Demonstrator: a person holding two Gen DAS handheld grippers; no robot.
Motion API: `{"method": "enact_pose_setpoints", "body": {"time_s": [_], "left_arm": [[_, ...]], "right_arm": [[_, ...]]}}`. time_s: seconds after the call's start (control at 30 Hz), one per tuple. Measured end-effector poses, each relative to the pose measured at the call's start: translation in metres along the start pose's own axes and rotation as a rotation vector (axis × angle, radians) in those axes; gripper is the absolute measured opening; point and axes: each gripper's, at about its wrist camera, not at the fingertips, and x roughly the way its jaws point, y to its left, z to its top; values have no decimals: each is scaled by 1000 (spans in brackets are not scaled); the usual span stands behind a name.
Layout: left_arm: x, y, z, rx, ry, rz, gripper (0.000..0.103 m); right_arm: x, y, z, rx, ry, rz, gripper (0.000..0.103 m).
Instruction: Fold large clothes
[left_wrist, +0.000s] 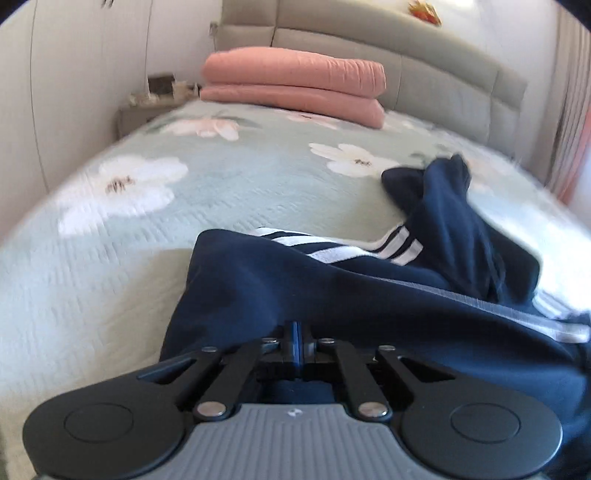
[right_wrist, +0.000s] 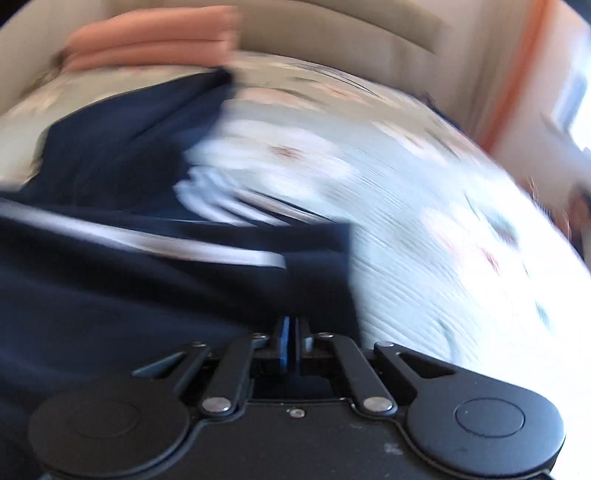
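On a floral bedspread (left_wrist: 229, 177), both the left gripper (left_wrist: 295, 332) and right gripper (right_wrist: 294, 332) pinch a navy striped garment (left_wrist: 258, 288), whose trailing sleeve (left_wrist: 443, 199) risks bunching the fold.

Both wrist views face the headboard (left_wrist: 388, 48), low over the bed (left_wrist: 221, 177).

bed with pale green floral bedspread (left_wrist: 229, 184); folded pink quilt (left_wrist: 295, 81) (two layers) against grey padded headboard (left_wrist: 443, 70); cluttered nightstand (left_wrist: 147, 107).
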Motion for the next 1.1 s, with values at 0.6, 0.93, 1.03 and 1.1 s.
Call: {"method": "enact_pose_setpoints", "body": {"time_s": [0.6,0.93,1.03,1.1], "left_arm": [[-54,-24,-42,34,126,-112,14],[-59,-45,-15,49,44,-156,25],[-44,-59,-16,100,-34,-116,38],[-33,-63,-20,102,-46,-92,47]], "right_arm": [[-50,33,-10,-33,56,-16,11],[-43,19,26,103,6,155,18],[-7,35,21,90,162,172,21],[-4,28,19,124,169,187,21]]}}
